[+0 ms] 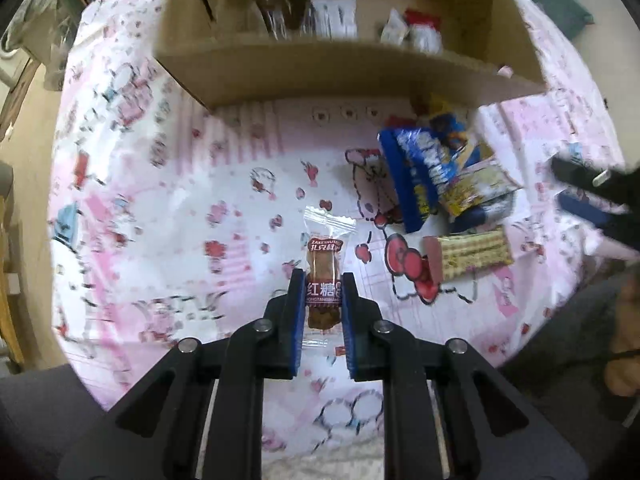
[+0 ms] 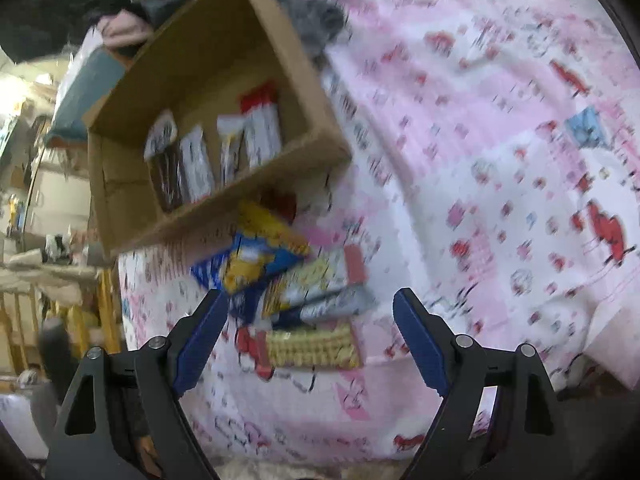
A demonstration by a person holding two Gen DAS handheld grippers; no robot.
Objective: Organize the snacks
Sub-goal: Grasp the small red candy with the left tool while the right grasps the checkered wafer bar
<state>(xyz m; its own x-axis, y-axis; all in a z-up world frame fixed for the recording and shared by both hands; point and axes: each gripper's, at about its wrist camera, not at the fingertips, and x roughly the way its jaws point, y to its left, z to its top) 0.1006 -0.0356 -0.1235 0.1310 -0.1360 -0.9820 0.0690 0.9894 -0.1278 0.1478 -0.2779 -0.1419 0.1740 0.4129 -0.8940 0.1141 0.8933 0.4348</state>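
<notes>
My left gripper (image 1: 322,276) is shut on a brown sugar snack packet (image 1: 323,264) in a clear wrapper and holds it above the pink cartoon cloth (image 1: 160,208). A cardboard box (image 1: 320,68) with several snack packets stands beyond it. A pile of snacks lies to the right: a blue bag (image 1: 424,172) and a wafer pack (image 1: 468,256). My right gripper (image 2: 310,300) is open and empty, hovering over the same pile, with the wafer pack (image 2: 312,346) and blue bag (image 2: 256,264) between its fingers. The box (image 2: 216,128) lies beyond on the left.
The right gripper shows as a dark blur at the right edge of the left wrist view (image 1: 596,192). A grey fuzzy item (image 2: 316,20) lies beside the box. Shelves and clutter stand past the cloth's left edge (image 2: 48,240).
</notes>
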